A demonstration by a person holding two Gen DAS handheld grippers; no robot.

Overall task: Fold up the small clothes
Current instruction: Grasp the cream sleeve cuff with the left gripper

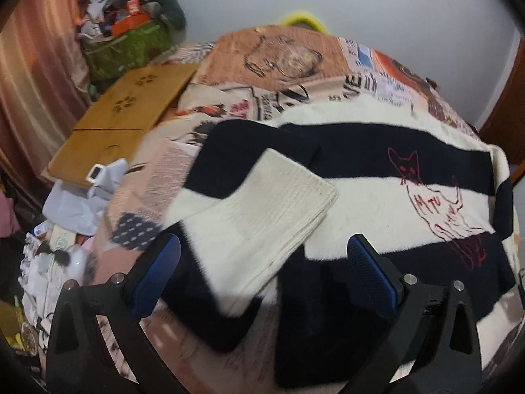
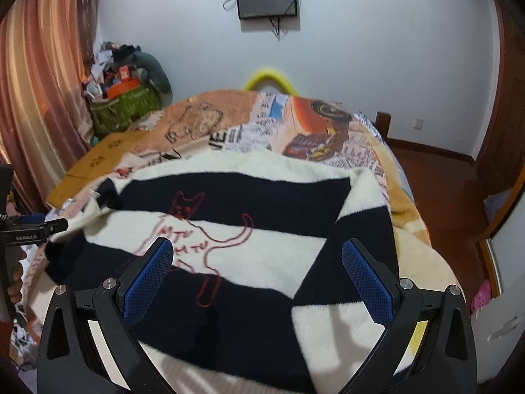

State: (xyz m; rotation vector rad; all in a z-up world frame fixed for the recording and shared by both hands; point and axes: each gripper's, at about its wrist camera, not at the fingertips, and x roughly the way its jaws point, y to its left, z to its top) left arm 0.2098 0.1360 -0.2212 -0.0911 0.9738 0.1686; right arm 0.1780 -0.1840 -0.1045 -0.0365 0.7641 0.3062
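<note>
Bedroom: white walls, curtain at left, bed under a newsprint-pattern cover.
Left gripper: jaws wide, holding nothing, above the folded-in sleeve.
Sweater: striped black and cream, spread flat on the bed.
Right gripper: jaws wide, empty, over the hem.
Risk: thick knit may slip from a shallow pinch, so the sleeve fold could spring open.

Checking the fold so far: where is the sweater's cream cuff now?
In the left wrist view, the cream cuff lies folded across the striped sweater, just ahead of the open left gripper.
</note>
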